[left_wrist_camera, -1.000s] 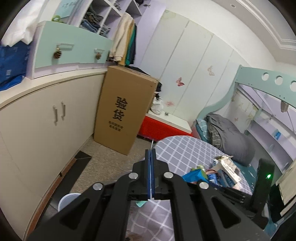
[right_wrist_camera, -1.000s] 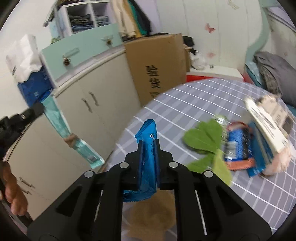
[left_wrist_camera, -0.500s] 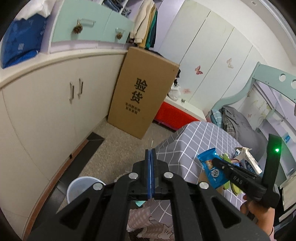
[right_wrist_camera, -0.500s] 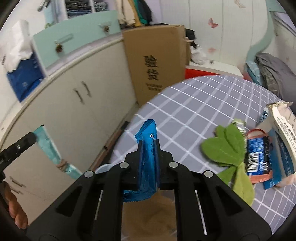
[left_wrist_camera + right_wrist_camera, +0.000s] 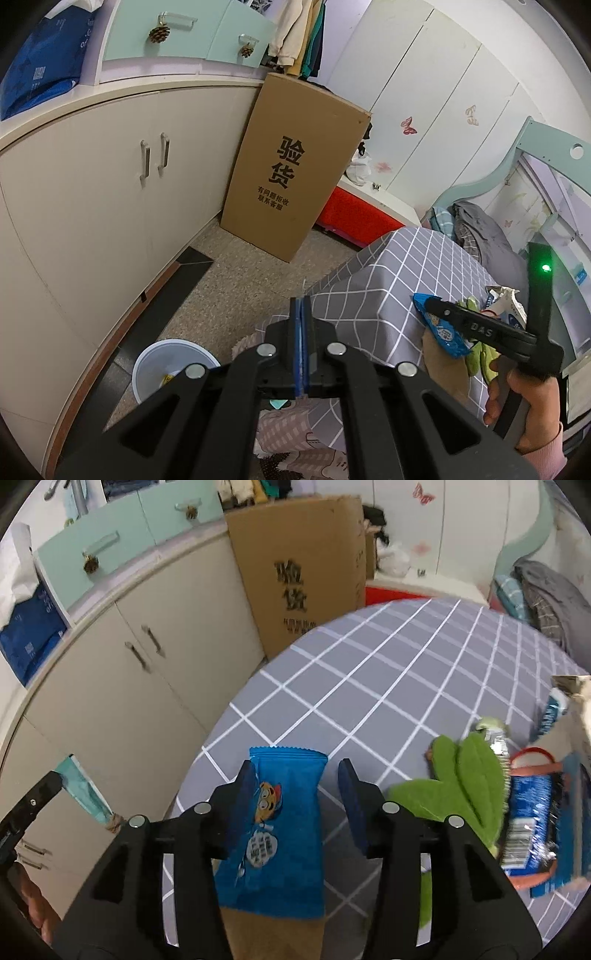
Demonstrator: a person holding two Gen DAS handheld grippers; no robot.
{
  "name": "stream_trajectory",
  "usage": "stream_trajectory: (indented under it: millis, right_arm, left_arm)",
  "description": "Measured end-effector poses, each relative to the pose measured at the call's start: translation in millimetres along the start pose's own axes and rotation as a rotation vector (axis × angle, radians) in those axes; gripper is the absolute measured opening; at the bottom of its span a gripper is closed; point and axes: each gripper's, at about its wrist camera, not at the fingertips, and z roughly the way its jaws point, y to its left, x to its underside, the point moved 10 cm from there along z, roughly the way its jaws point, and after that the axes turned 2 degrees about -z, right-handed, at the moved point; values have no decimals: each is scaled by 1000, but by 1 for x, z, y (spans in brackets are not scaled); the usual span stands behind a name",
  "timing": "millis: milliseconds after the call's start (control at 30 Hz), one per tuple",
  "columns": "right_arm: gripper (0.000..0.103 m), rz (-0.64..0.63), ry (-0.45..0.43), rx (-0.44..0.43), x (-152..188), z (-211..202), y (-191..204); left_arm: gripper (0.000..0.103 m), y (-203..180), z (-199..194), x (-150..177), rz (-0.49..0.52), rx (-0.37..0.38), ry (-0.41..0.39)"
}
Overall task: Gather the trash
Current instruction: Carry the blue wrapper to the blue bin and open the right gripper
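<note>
Blue snack wrapper (image 5: 275,834) sitting low centre in the right wrist view, leaning on the left pad of the right gripper (image 5: 297,805), fingers spread wide, not squeezing it. Left gripper (image 5: 302,347) pressed together on a thin teal wrapper (image 5: 83,788), lower centre of its own view. Further out, sitting lower left on the floor: pale bin (image 5: 171,367). Farther back, upper middle: cardboard box (image 5: 291,166), leaning against cabinets (image 5: 110,184).
</note>
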Motion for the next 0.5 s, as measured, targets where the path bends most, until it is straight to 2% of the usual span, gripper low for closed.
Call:
stream_trajectory:
  millis: [33,100,167,267,300,500]
  right_arm:
    - [46,-13,4,0,-2,3,1]
    - [35,-62,25,38,-5,7,3]
    - [30,-81,28,43,-10,8,5]
    - [25,-92,-9,48,-17,1,8]
    - [17,-96,-41,49,-20,-6,11]
    - [16,-97,-147,39,-34,-35,21]
  left_arm:
    - [0,0,0,0,2,0,1]
    - [0,-1,1,0,7,-3,2]
    - [0,-1,2,0,4,0,3]
    - [0,-1,2,1,2,0,3]
    - [0,-1,2,1,2,-1,1]
    - [0,7,-1,-2,-8,-9,-5]
